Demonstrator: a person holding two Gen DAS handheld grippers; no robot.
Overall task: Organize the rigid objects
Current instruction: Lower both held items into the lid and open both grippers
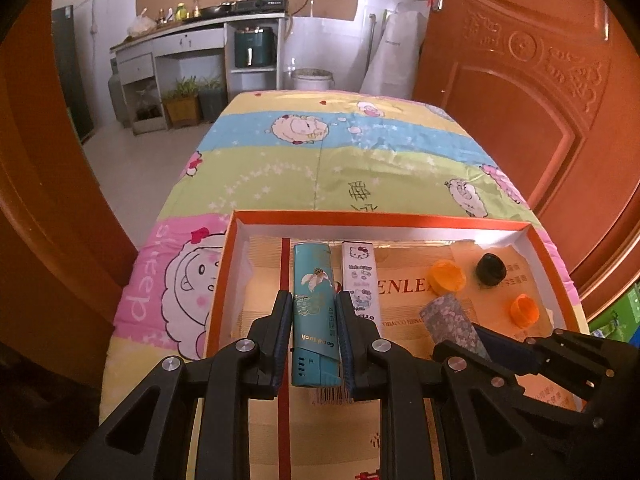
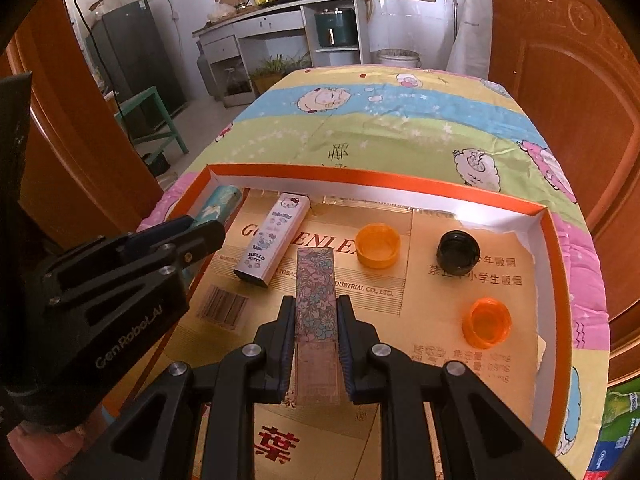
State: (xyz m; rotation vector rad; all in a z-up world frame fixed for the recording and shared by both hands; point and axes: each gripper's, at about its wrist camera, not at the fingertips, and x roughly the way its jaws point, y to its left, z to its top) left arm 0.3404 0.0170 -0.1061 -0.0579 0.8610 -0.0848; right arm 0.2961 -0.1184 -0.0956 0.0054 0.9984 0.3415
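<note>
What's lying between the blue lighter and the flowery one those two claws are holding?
The Hello Kitty lighter lies between the teal lighter and the floral lighter, flat on the box floor; the right wrist view shows it best.

Lighters (image 2: 274, 242) left of caps (image 2: 377, 247) in tray (image 2: 400, 190)

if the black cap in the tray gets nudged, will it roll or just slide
Probably slides: the black cap sits open side up on its flat end, on the smooth card lining of the tray. It looks small, stiff and light, so a soft push should shift it. Tipped onto its round wall, it might roll.
</note>
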